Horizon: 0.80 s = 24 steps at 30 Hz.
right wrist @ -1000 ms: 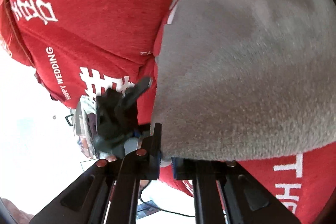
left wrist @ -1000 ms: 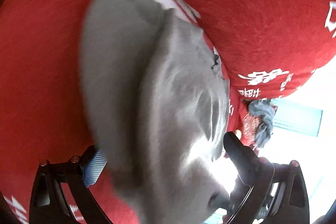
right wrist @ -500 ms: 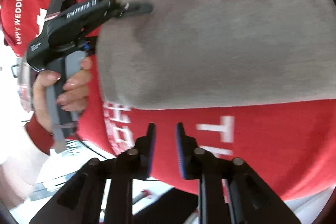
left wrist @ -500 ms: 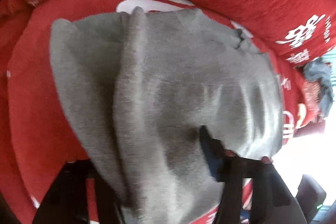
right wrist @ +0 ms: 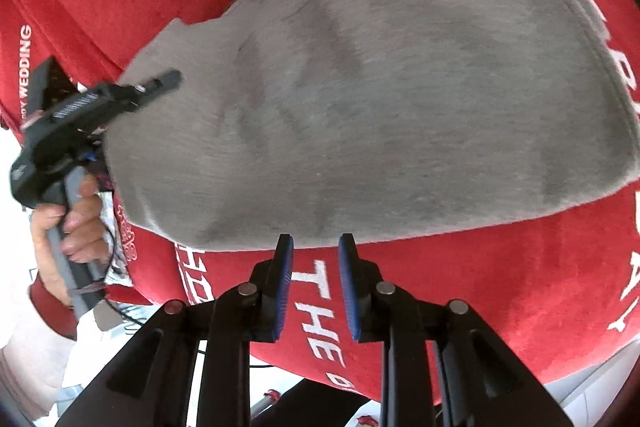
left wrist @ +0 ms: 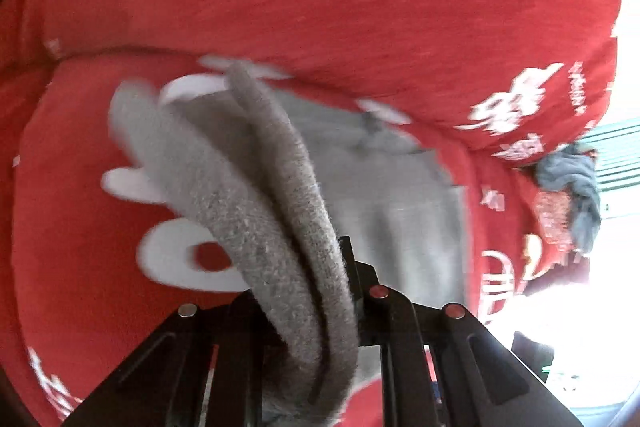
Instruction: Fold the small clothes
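- Grey garment [right wrist: 380,99] lies spread across the middle and upper right of the right wrist view, on a red cushion [right wrist: 500,287] printed with white letters; it looks like a small soft piece laid flat so it can be folded.
- Left gripper [left wrist: 316,291], low in the centre of its own view, has its jaws closing on a doubled edge of that garment, with fabric bunched thickly between them and rising toward upper left. Likely the edge is pinched so it can be carried over the flat part.
- Right gripper [right wrist: 316,267] sits at the lower middle of its view, fingers parted with nothing between them, tips just at the garment's near hem, probably placed to take or steady that hem.
- A hand [right wrist: 68,223] at the left edge holds the other tool's grip.
- Dark cloth [left wrist: 576,187] lies at the right edge, apart.
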### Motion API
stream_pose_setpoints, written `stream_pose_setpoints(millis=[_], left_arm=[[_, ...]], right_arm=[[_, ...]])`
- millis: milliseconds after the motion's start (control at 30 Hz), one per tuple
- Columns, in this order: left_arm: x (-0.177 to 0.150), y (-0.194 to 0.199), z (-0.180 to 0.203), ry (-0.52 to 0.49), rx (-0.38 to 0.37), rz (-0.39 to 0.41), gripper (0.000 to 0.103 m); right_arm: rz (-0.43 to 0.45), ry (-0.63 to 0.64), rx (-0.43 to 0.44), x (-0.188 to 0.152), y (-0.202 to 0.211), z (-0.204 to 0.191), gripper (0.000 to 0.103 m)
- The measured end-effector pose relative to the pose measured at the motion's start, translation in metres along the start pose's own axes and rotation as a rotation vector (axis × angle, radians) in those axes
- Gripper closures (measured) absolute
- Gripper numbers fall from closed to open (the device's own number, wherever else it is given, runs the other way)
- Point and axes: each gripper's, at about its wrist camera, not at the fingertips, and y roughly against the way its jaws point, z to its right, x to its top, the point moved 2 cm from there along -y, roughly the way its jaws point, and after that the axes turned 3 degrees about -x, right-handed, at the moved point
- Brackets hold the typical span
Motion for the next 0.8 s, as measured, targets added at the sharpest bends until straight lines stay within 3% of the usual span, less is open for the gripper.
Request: stream_pose_setpoints(millis=[100, 233, 400, 467, 533, 567, 633, 667, 800], left_arm=[[0.01, -0.006, 0.047, -0.046, -0.035, 0.012, 0.087], [0.018, -0.031, 0.114, -0.15, -0.014, 0.021, 0.087], [0.011, -0.115, 0.187, -0.332, 0.143, -0.059, 0.087], [-0.001, -0.159, 0.201, -0.405, 0.206, -0.143, 0.086], [-0.014, -0.195, 0.208, -0.479, 0.314, -0.216, 0.084], [-0.021, -0.203, 0.213, -0.523, 0.354, -0.22, 0.079], [-0.029, -0.202, 0.225, -0.562, 0.326, -0.194, 0.038], [-0.031, -0.199, 0.23, -0.564, 0.301, -0.183, 0.031], [-0.036, -0.185, 0.254, -0.617, 0.252, -0.143, 0.028]], right_arm=[[0.023, -0.027, 0.014, -0.002, 0.023, 0.026, 0.077], [0.067, -0.066, 0.033, 0.008, 0.047, 0.06, 0.077], [0.115, -0.154, 0.073, 0.021, 0.07, 0.1, 0.077], [0.129, -0.192, 0.093, 0.027, 0.074, 0.118, 0.077], [0.136, -0.222, 0.102, 0.03, 0.075, 0.13, 0.077], [0.139, -0.239, 0.107, 0.031, 0.076, 0.137, 0.077], [0.144, -0.264, 0.134, 0.032, 0.077, 0.149, 0.077], [0.146, -0.272, 0.148, 0.032, 0.077, 0.153, 0.077], [0.146, -0.276, 0.188, 0.033, 0.078, 0.165, 0.077]])
